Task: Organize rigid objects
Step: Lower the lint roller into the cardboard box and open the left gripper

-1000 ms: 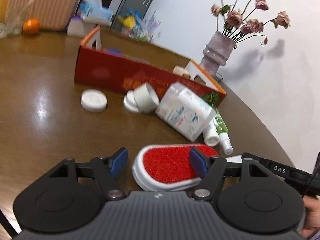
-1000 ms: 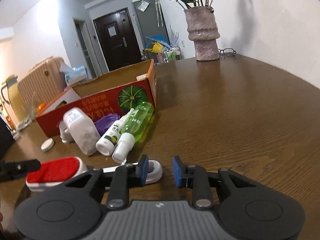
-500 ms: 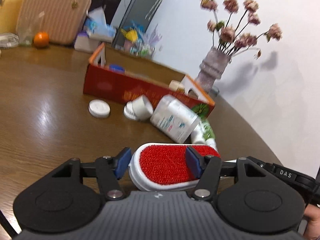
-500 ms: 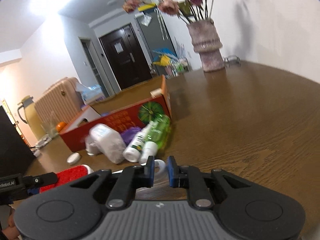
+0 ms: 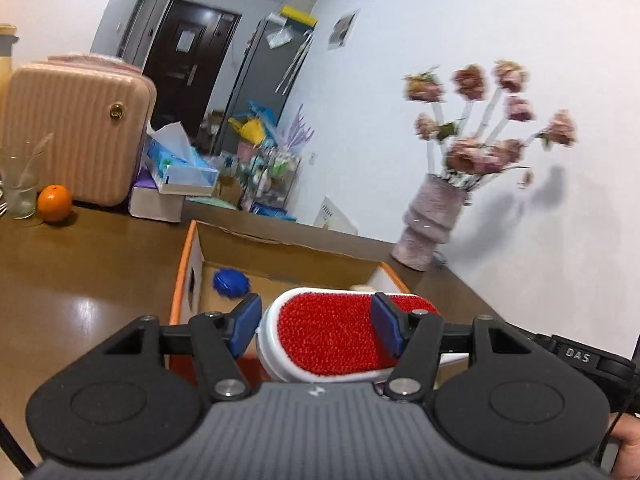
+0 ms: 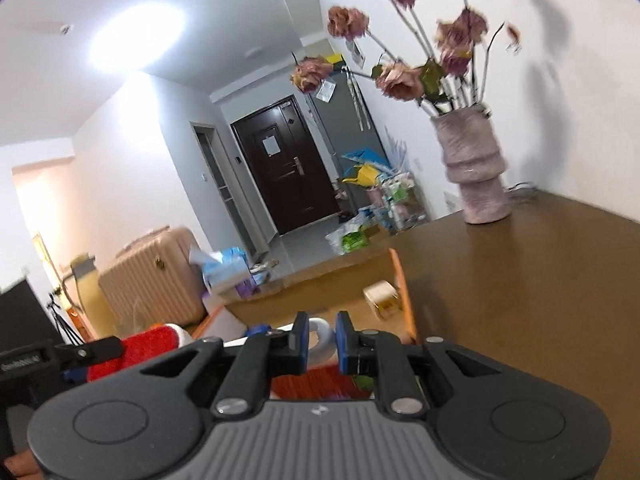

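Note:
A lint brush with a red pad and white body (image 5: 332,332) is held in the air by both grippers. My left gripper (image 5: 316,322) is shut on its head. My right gripper (image 6: 321,340) is shut on its white ring handle (image 6: 322,334); the red head shows at the left of the right wrist view (image 6: 148,346). The brush hangs over the near wall of the open red cardboard box (image 5: 280,256). A blue ball-like object (image 5: 230,283) lies inside the box at the left. A tape roll (image 6: 382,300) lies inside it at the right.
A vase of dried pink flowers (image 5: 434,224) stands on the brown table (image 5: 80,280) beyond the box, also in the right wrist view (image 6: 476,172). A pink suitcase (image 5: 80,132), tissue box (image 5: 180,168), orange (image 5: 55,197) and glass (image 5: 20,184) sit at the far left.
Both grippers have lifted the lint brush off the table and carried it up over the box. The bottles and caps on the table have dropped out of view.

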### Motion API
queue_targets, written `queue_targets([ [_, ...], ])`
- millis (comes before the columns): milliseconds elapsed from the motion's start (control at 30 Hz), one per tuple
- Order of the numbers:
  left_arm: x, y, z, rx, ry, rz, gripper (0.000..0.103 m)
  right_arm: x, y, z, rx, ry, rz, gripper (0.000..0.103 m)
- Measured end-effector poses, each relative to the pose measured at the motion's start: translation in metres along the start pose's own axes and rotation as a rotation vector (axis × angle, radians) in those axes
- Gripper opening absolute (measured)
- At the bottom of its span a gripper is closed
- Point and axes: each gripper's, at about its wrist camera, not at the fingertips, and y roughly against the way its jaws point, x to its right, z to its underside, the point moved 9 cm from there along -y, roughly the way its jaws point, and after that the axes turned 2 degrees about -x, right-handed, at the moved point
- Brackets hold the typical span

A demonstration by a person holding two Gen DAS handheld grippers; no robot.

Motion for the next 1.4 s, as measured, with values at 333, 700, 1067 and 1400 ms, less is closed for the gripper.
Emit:
queue_targets([
  [333, -0.056, -0.097, 0.001, -0.157, -0.017, -0.064, 0.061, 0.016, -0.123, -0.003, -0.219, -0.054, -0.028, 0.014],
  [700, -0.065, -0.104, 0.020, -0.177, -0.100, -0.089, 0.069, 0.011, -0.145, 0.033, -0.287, 0.037, 0.009, 0.014],
  [1067, -0.048, -0.037, -0.010, -0.098, -0.120, -0.108, 0.074, -0.018, -0.095, 0.003, -0.226, 0.132, -0.004, 0.016],
  [1400, -0.005, 0.042, -0.015, 0.087, -0.238, -0.207, 0.097, -0.077, -0.027, -0.022, -0.129, 0.366, 0.000, 0.045],
])
